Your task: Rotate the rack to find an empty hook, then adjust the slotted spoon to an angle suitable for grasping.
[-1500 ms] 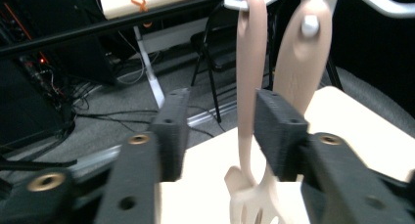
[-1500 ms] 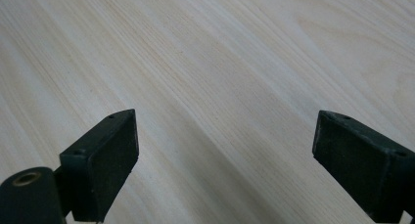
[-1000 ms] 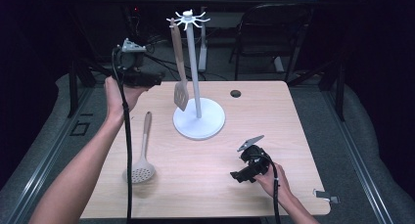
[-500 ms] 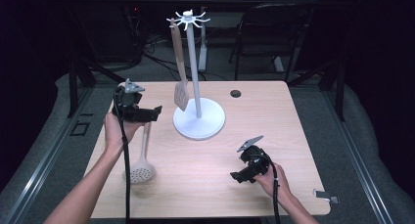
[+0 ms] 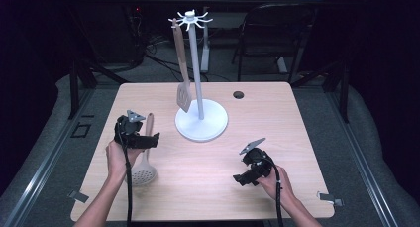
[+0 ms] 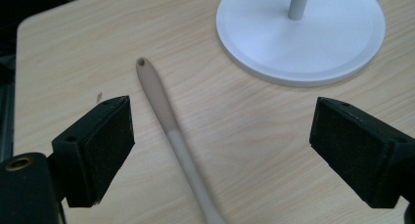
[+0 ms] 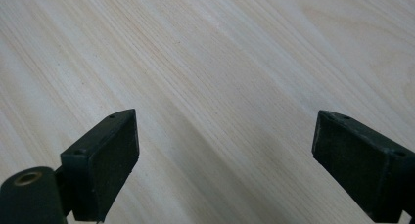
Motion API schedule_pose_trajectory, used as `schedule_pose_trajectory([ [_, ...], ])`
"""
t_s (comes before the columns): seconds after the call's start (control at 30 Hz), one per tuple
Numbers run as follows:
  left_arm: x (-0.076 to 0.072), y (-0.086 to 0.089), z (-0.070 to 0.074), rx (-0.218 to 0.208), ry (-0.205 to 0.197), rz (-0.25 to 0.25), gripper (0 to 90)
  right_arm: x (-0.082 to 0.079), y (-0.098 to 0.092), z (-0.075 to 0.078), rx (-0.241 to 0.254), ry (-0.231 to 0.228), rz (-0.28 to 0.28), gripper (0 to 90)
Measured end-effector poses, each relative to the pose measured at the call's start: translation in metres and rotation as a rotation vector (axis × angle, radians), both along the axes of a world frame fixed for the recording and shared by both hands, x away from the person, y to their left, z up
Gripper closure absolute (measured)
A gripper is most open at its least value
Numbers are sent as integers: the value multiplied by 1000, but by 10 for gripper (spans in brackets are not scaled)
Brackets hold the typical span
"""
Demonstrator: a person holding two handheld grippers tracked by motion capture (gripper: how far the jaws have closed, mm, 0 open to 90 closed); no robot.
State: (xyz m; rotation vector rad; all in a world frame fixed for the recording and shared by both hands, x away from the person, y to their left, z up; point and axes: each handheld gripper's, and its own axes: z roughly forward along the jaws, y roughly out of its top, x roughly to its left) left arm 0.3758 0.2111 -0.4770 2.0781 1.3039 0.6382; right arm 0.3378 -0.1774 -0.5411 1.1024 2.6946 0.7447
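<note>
Two kitchen utensils are present. One slotted spatula hangs from the stand's hooks above the middle of the tabletop. One skimmer spoon lies flat near the tabletop's left edge. One white utensil stand rises on its round base. One small dark round spot sits toward the far edge. Two hand-held grippers: left gripper, right gripper.

Looking like a lab or recording studio: pale wooden table standing on grey floor mats, ringed by black curtains, with cables trailing and a folding chair waiting behind.
</note>
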Motion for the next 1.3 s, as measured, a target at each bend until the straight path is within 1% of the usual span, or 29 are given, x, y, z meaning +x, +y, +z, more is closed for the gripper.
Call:
schedule_pose_trajectory([
  [0.03,1,0,-3,18,21,-10,88,0,0,0,-2,0,0,99],
  [0.07,2,-1,-5,29,27,-8,86,0,0,0,-3,-1,-2,99],
  [0.1,2,-1,-5,29,27,-8,79,0,0,0,-4,1,-3,99],
  [0.13,2,1,-7,13,25,-4,78,1,0,0,-6,1,-2,99],
  [0.2,2,1,-7,17,31,-4,75,1,1,0,-13,1,-1,99],
  [0.27,2,1,-7,16,31,-5,73,2,2,0,-12,-7,0,99],
  [0.3,2,1,-8,14,32,-5,73,1,3,0,-8,-2,1,99],
  [0.33,1,1,-8,15,25,-2,73,1,3,0,-8,-2,1,99],
  [0.37,1,2,-9,19,27,-3,72,1,3,0,-11,-4,4,99],
  [0.4,1,4,-9,17,34,4,70,2,3,0,-16,-6,12,99],
  [0.47,1,5,-9,10,33,13,68,2,3,0,-16,-5,13,99],
  [0.53,1,8,-10,10,42,22,66,1,3,0,-11,-6,11,99],
  [0.57,2,9,-10,10,46,25,65,1,3,-1,-7,-11,11,99],
  [0.6,3,12,-12,-1,59,37,64,1,2,0,-9,-5,9,99],
  [0.63,3,12,-12,-1,59,37,64,1,2,0,-14,-3,10,100],
  [0.7,6,15,-16,0,74,47,64,1,2,0,-10,-6,7,101],
  [0.73,9,17,-20,-1,91,62,65,1,3,0,-10,-6,6,101],
  [0.8,12,18,-25,3,106,73,72,1,3,-1,-8,-11,13,102],
  [0.83,13,19,-27,4,114,76,84,1,3,0,-15,1,13,103],
  [0.87,15,20,-30,0,125,84,98,1,4,-1,-11,1,12,105],
  [0.9,16,21,-33,2,136,89,114,1,4,0,-18,-6,12,107],
  [0.97,19,21,-37,1,155,94,153,0,5,-1,-15,-3,16,117],
  [1.0,21,20,-40,-2,164,100,160,0,4,-1,-23,-1,18,119],
  [1.03,22,20,-43,-7,182,96,184,0,4,-2,-9,-5,13,119],
  [1.07,23,19,-46,-9,193,99,214,0,3,-1,-30,4,13,121],
  [1.13,25,18,-51,10,213,98,262,0,3,0,-24,-2,9,125],
  [1.17,26,17,-53,3,221,101,297,0,3,0,-23,-2,10,125],
  [1.27,29,15,-61,25,258,98,361,0,3,-1,-29,3,10,126],
  [1.3,30,15,-64,31,264,103,381,0,4,-1,-24,5,13,127],
])
